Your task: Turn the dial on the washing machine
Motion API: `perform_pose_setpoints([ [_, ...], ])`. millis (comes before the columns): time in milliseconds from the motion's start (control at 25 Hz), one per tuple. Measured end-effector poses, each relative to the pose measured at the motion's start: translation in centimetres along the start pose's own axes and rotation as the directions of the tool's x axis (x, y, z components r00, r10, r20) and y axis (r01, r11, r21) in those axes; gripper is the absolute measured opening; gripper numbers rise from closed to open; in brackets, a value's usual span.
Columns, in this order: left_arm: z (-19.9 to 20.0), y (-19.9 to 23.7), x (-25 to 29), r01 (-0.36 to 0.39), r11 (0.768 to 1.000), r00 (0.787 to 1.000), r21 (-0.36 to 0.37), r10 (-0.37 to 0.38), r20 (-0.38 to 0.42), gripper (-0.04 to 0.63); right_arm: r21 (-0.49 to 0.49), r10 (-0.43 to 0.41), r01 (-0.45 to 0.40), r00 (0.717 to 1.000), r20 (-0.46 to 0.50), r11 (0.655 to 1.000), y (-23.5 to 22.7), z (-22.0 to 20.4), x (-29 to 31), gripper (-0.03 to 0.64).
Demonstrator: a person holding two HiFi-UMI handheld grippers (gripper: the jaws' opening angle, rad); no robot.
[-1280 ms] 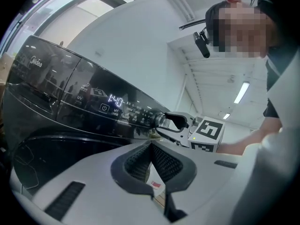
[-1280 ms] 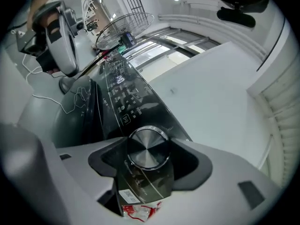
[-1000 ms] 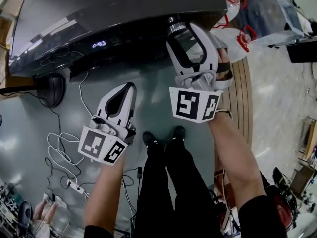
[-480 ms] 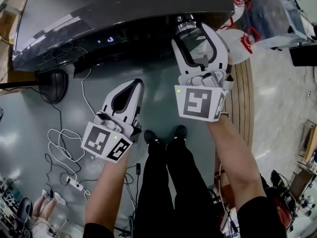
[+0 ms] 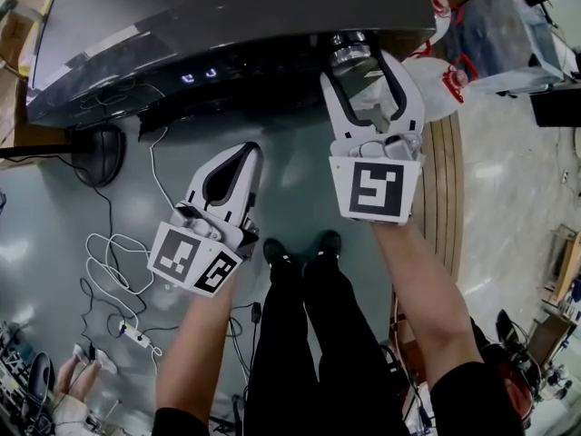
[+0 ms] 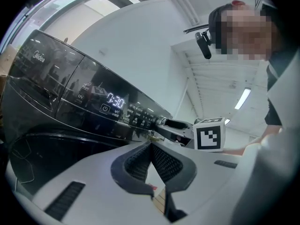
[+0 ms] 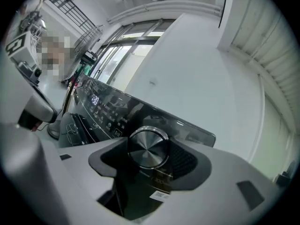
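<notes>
The dark washing machine [image 5: 227, 16] fills the top of the head view, its lit display [image 5: 198, 75] on the front panel. The silver dial [image 5: 350, 51] sits at the panel's right end. My right gripper [image 5: 361, 60] is shut on the dial, which fills the space between its two pads in the right gripper view [image 7: 148, 147]. The display [image 6: 115, 100] reads 3:30 in the left gripper view. My left gripper [image 5: 238, 153] hangs lower and to the left, away from the panel, shut with nothing in it.
White cables [image 5: 109, 271] and a power strip [image 5: 136, 339] lie on the floor at the left, near a black round base [image 5: 95, 157]. White bags [image 5: 440, 71] and wooden boards [image 5: 445, 180] are at the right. The person's legs [image 5: 309, 334] stand below the grippers.
My right gripper has rolled on the dial, its marker cube going from tilted to square. The lit marks on the display have changed. The left gripper has barely moved.
</notes>
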State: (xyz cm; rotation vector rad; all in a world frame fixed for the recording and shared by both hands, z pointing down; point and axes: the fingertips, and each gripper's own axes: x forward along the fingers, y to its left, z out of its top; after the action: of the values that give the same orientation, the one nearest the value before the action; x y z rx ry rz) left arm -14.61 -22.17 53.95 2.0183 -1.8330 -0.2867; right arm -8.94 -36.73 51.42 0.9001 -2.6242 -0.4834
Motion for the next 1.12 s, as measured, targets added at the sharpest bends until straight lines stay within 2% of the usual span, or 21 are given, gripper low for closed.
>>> perform_pose_setpoints([
  [280, -0.7, 0.4, -0.3, -0.014, 1.000, 1.000, -0.006, 0.014, -0.010, 0.012, 0.084, 0.004, -0.004, 1.000, 0.001, 0.996, -0.2, 0.0, 0.1, 0.287],
  [440, -0.7, 0.4, -0.5, -0.023, 1.000, 1.000, -0.011, 0.022, -0.011, 0.012, 0.123, 0.007, -0.012, 0.999, 0.037, 0.992, -0.3, 0.7, 0.3, 0.287],
  [760, -0.6, 0.3, -0.9, -0.030, 0.999, 1.000, -0.015, 0.030, -0.005, 0.012, 0.219, 0.010, -0.016, 1.000, 0.028, 0.976, -0.6, 0.5, 0.2, 0.286],
  [1000, -0.9, -0.1, -1.5, -0.036, 0.999, 0.999, -0.028, 0.036, -0.009, 0.012, 0.308, 0.012, -0.020, 1.000, 0.028, 0.951, -0.9, 0.3, 0.2, 0.286],
  [1120, -1.3, -0.2, -1.8, -0.040, 0.998, 0.999, -0.038, 0.039, -0.014, 0.012, 0.382, 0.014, -0.022, 1.000, 0.022, 0.924, -1.0, 0.2, 0.2, 0.285],
])
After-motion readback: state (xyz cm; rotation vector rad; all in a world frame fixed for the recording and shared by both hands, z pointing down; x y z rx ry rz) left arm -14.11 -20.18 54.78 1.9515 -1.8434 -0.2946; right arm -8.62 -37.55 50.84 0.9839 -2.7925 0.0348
